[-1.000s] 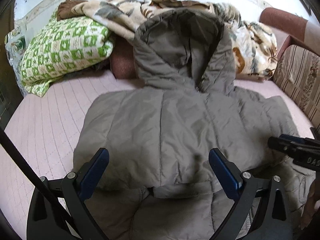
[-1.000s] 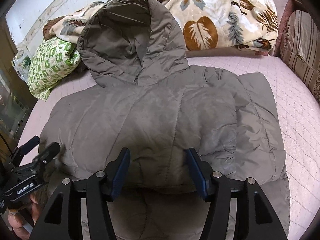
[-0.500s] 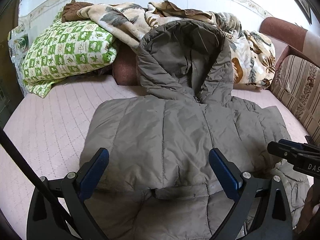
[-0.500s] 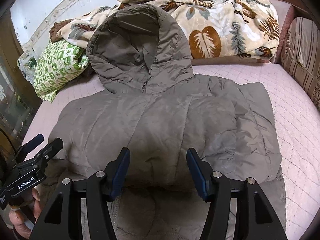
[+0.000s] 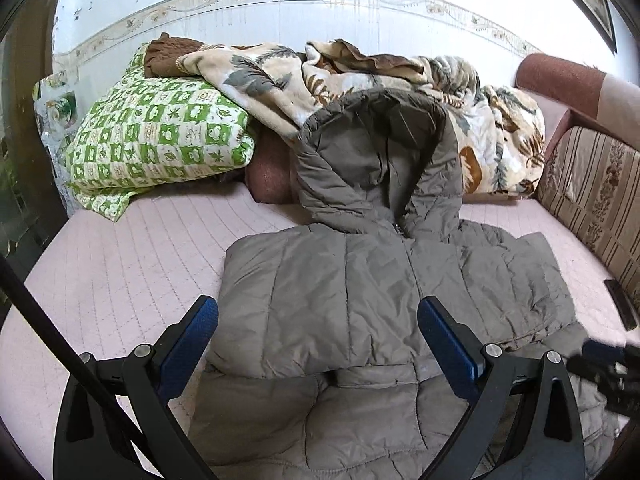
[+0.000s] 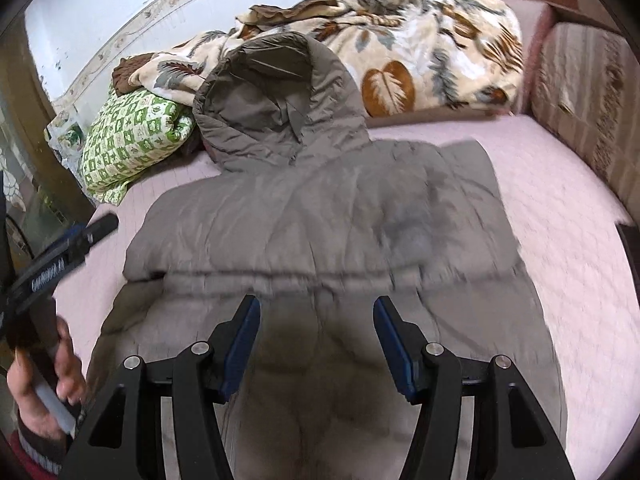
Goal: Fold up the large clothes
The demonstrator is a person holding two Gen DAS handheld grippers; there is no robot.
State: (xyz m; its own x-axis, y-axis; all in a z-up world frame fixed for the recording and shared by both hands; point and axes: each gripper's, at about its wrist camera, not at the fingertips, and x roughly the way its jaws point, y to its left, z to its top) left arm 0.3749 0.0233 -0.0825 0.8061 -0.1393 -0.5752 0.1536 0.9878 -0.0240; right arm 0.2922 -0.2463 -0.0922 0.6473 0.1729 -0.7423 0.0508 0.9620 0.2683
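Note:
A grey-brown padded hooded jacket (image 5: 352, 300) (image 6: 320, 216) lies flat on the pink quilted bed cover (image 5: 120, 264) (image 6: 560, 208). Both sleeves are folded in across its chest. Its hood (image 5: 376, 160) (image 6: 276, 104) leans up against the bedding behind. My left gripper (image 5: 318, 330) hovers open above the jacket's lower chest, nothing between its blue pads. My right gripper (image 6: 317, 332) hangs open above the jacket's lower half, also empty. In the right wrist view the left gripper shows at the left edge, held by a hand (image 6: 36, 392).
A green-and-white patterned pillow (image 5: 156, 140) (image 6: 132, 136) and a leaf-print blanket (image 5: 320, 76) (image 6: 420, 52) are piled at the back against the wall. A striped cushion (image 5: 592, 192) (image 6: 580, 88) lines the right side. A dark flat object (image 5: 622, 304) lies by that cushion.
Both grippers have drawn back and upward from the jacket, so more of the bed, wall and jacket's lower half shows. Both stay open and the jacket has not moved.

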